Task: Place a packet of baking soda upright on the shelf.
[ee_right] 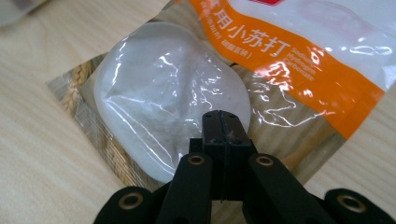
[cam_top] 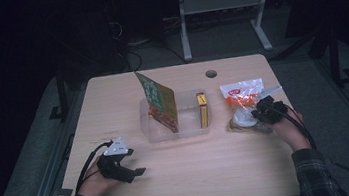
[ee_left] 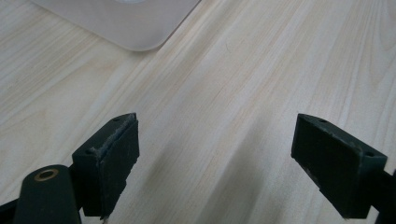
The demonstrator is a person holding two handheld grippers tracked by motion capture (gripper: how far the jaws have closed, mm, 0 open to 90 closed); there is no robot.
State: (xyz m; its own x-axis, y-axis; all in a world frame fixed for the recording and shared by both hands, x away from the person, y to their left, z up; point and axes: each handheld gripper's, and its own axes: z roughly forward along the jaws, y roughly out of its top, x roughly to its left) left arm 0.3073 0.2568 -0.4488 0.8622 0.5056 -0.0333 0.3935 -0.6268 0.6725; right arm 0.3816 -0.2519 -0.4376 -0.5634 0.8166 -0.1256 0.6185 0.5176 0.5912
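Observation:
A clear plastic bag with an orange label and white powder lies at the table's right. In the right gripper view the bag bulges with white powder, and my right gripper is over it with its jaws pressed together; I see no film caught between them. From above, the right gripper sits on the bag's near end. My left gripper rests near the table's front left. Its jaws stand wide apart over bare wood in the left gripper view, with nothing between them.
A clear tray at the table's middle holds a green packet standing on edge and a yellow box. One tray corner lies ahead of the left gripper. A cable hole is at the back.

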